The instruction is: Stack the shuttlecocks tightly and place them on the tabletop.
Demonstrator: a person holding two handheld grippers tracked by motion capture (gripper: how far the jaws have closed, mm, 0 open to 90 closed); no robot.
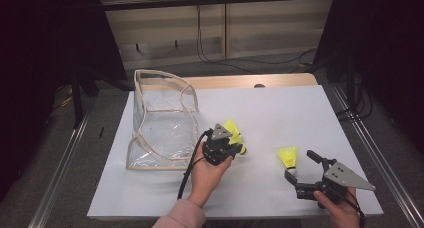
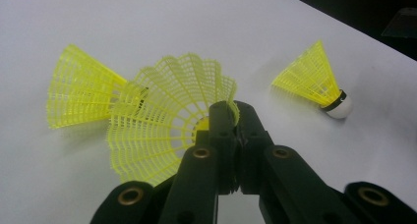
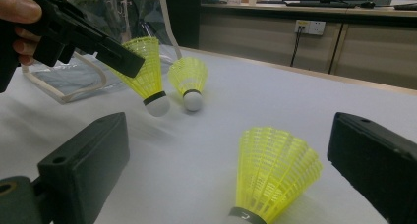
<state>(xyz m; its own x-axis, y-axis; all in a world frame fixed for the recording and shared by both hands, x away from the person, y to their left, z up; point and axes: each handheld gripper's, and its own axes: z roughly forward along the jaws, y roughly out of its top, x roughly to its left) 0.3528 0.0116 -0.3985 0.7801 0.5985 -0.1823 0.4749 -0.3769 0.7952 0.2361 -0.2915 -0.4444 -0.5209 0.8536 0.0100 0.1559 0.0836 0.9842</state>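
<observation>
Three yellow plastic shuttlecocks with white cork heads are on the white table sheet [image 1: 280, 113]. My left gripper [image 2: 235, 111] is shut on the skirt rim of one shuttlecock [image 2: 162, 121], held cork-down just above the sheet in the right gripper view. A second shuttlecock [image 2: 81, 94] lies right behind it. The third shuttlecock [image 1: 288, 157] lies apart to the right. My right gripper [image 1: 299, 164] is open, and that shuttlecock [image 3: 275, 172] sits between its fingers [image 3: 83, 155], untouched.
A clear plastic bag [image 1: 160, 120] with beige trim stands open on the sheet's left side, just left of my left gripper [image 1: 235, 147]. Bare sheet stretches across the middle and far right. Metal rails run along both table sides.
</observation>
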